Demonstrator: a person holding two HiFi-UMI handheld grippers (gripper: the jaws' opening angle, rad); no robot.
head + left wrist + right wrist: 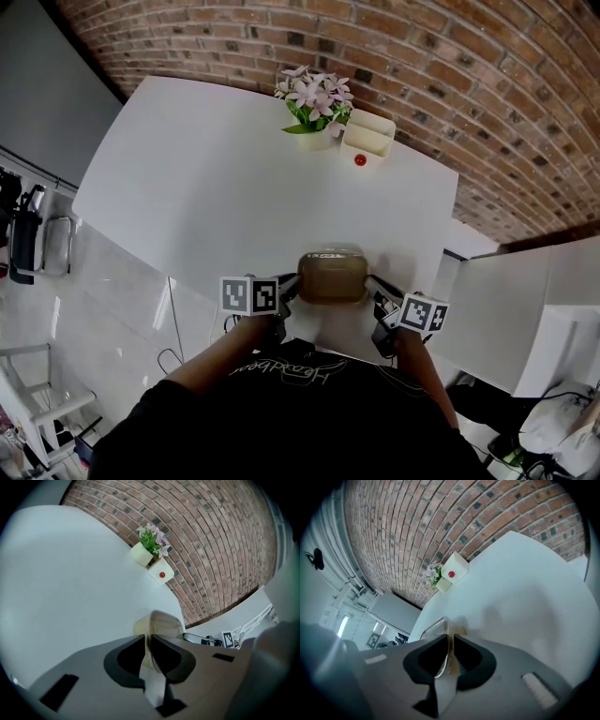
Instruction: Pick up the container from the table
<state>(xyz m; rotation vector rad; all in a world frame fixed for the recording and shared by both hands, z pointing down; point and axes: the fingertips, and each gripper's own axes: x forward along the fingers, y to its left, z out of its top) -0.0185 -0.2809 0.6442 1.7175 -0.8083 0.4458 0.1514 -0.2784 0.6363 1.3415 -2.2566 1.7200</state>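
Observation:
A translucent brownish container (331,275) sits at the near edge of the white table (216,178). My left gripper (292,285) grips its left side and my right gripper (373,285) its right side. In the left gripper view the container (164,623) has its thin wall pinched between the jaws of my left gripper (147,645). The right gripper view shows the container's rim (433,627) running between the jaws of my right gripper (451,646), which are shut on it. The container's bottom is hidden in both gripper views.
At the table's far edge stand a potted plant with pink flowers (314,101), a white box (368,133) and a small red ball (360,160). A brick wall (450,66) runs behind the table. A chair (42,239) stands on the floor at the left.

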